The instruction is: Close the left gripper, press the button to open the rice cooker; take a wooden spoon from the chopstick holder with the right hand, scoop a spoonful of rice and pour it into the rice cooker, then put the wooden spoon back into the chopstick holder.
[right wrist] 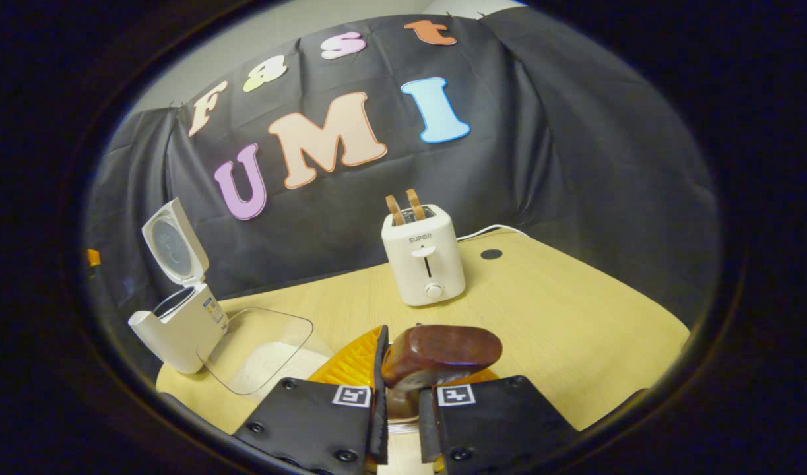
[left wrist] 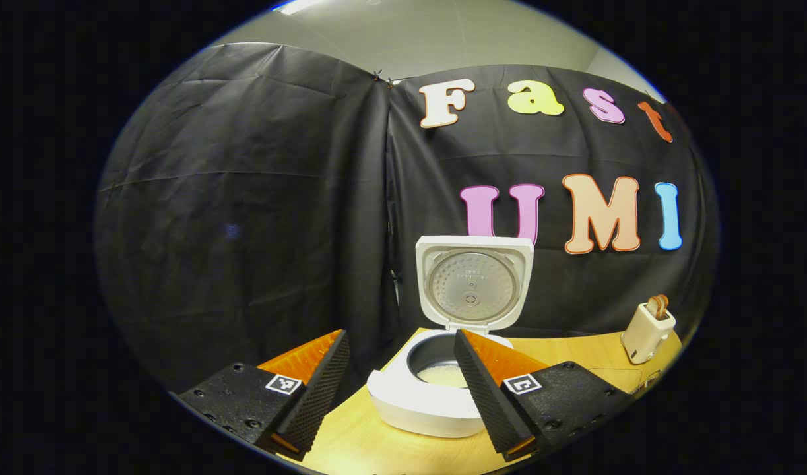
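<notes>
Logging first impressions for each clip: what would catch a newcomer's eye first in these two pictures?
Probably the white rice cooker with its lid standing open at the table's left end, some rice in its pot. Next, the dark brown wooden spoon clamped in the right gripper over the pale wooden table. Behind it stands a white toaster with two slices up.

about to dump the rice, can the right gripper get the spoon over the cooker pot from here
Probably yes. The rice cooker stands with its lid swung up, pot mouth uncovered, and the right gripper grips the wooden spoon. Between them I see just the clear rice container, low on the table.
</notes>
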`<state>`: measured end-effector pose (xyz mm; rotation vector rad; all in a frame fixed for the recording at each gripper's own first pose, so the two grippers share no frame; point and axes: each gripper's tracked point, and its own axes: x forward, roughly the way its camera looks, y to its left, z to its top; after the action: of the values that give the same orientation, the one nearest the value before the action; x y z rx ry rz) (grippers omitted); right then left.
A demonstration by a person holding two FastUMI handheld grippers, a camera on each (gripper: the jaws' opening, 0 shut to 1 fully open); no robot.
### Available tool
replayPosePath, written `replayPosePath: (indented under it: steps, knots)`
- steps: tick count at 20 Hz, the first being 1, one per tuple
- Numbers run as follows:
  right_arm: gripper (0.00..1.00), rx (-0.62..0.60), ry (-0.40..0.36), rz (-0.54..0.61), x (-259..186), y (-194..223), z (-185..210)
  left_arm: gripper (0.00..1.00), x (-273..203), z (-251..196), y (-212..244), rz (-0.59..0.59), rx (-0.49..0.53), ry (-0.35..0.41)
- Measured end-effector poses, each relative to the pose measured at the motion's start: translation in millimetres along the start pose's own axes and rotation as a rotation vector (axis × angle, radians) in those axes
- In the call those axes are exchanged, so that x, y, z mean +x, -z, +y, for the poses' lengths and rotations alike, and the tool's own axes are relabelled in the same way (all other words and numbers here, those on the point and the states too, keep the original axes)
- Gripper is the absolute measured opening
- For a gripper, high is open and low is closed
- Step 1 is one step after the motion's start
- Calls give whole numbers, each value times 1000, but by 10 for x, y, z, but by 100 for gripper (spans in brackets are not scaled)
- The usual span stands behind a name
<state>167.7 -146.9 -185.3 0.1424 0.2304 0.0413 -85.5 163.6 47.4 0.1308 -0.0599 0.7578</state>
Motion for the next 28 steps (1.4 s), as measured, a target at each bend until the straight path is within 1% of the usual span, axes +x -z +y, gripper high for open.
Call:
replayPosePath:
  steps: [3,7,10,11,12,13,14,15,16,17,21,22,23,25,26,27,28]
  knots:
    - [21,-15,26,-3,-51,-87,5,95,20,-65,1,-6,5,32]
    - [22,-7,67,-18,-155,-215,59,95,62,-96,20,-11,-11,92]
    - [23,3,102,-51,-264,-384,140,95,128,-31,57,-10,-23,139]
    - [21,5,110,-60,-301,-427,171,94,157,6,98,-1,-28,152]
    - [21,6,123,-71,-340,-488,209,95,184,49,117,4,-28,164]
    - [22,6,134,-79,-381,-563,275,95,215,115,143,10,-29,179]
    - [21,1,143,-83,-415,-602,325,95,226,172,153,13,-30,194]
    - [22,-23,164,-99,-506,-715,432,93,263,270,179,17,-35,211]
    - [21,-33,169,-110,-533,-805,532,95,285,320,196,19,-38,217]
    - [21,-45,168,-117,-550,-867,651,95,310,384,219,26,-42,227]
    - [21,-55,125,-152,-626,-1061,1124,95,368,580,247,37,-27,247]
    - [21,-51,109,-156,-633,-1090,1257,93,382,621,248,37,-30,253]
    - [21,-47,87,-155,-645,-1092,1426,95,406,635,257,38,-36,261]
    - [22,-34,28,-154,-670,-1099,1799,95,422,650,321,55,-43,287]
    - [22,-30,-3,-152,-670,-1098,2008,93,435,656,333,56,-45,299]
    - [22,-28,-36,-148,-664,-1084,2223,95,454,642,354,59,-48,314]
    - [22,-29,-71,-144,-661,-1072,2447,95,464,633,371,63,-49,330]
